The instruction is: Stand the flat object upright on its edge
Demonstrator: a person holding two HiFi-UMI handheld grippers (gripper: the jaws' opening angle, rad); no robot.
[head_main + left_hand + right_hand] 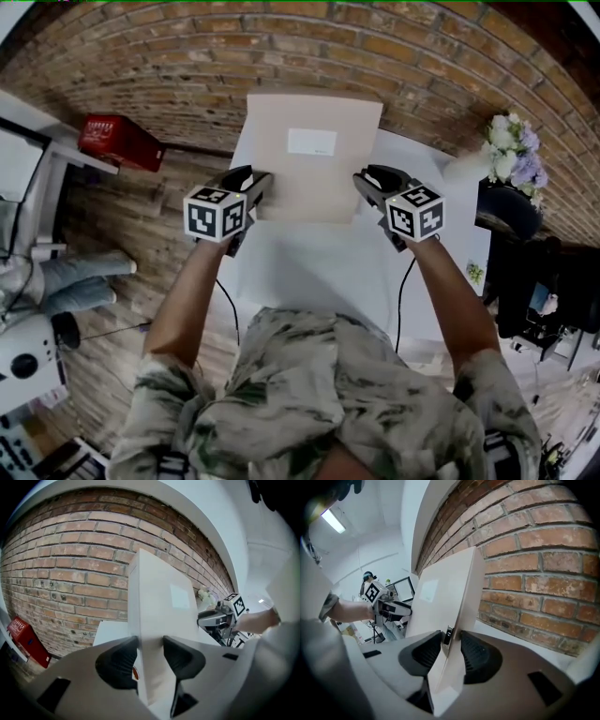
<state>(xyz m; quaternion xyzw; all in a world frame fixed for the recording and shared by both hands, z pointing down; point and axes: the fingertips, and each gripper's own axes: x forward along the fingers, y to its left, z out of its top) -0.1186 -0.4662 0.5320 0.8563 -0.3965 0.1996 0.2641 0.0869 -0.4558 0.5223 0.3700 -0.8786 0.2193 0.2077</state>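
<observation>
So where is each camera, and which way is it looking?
Head view: on the person's head, looking steeply down at the box and table; both arms, left gripper and right gripper show.
Left gripper view: on the left gripper, looking along its jaws, which clamp the box's edge, toward the brick wall; right gripper shows beyond.
Right gripper view: on the right gripper, looking along its jaws on the opposite edge; left gripper shows beyond.
Shared: all three see the box and brick wall.
</observation>
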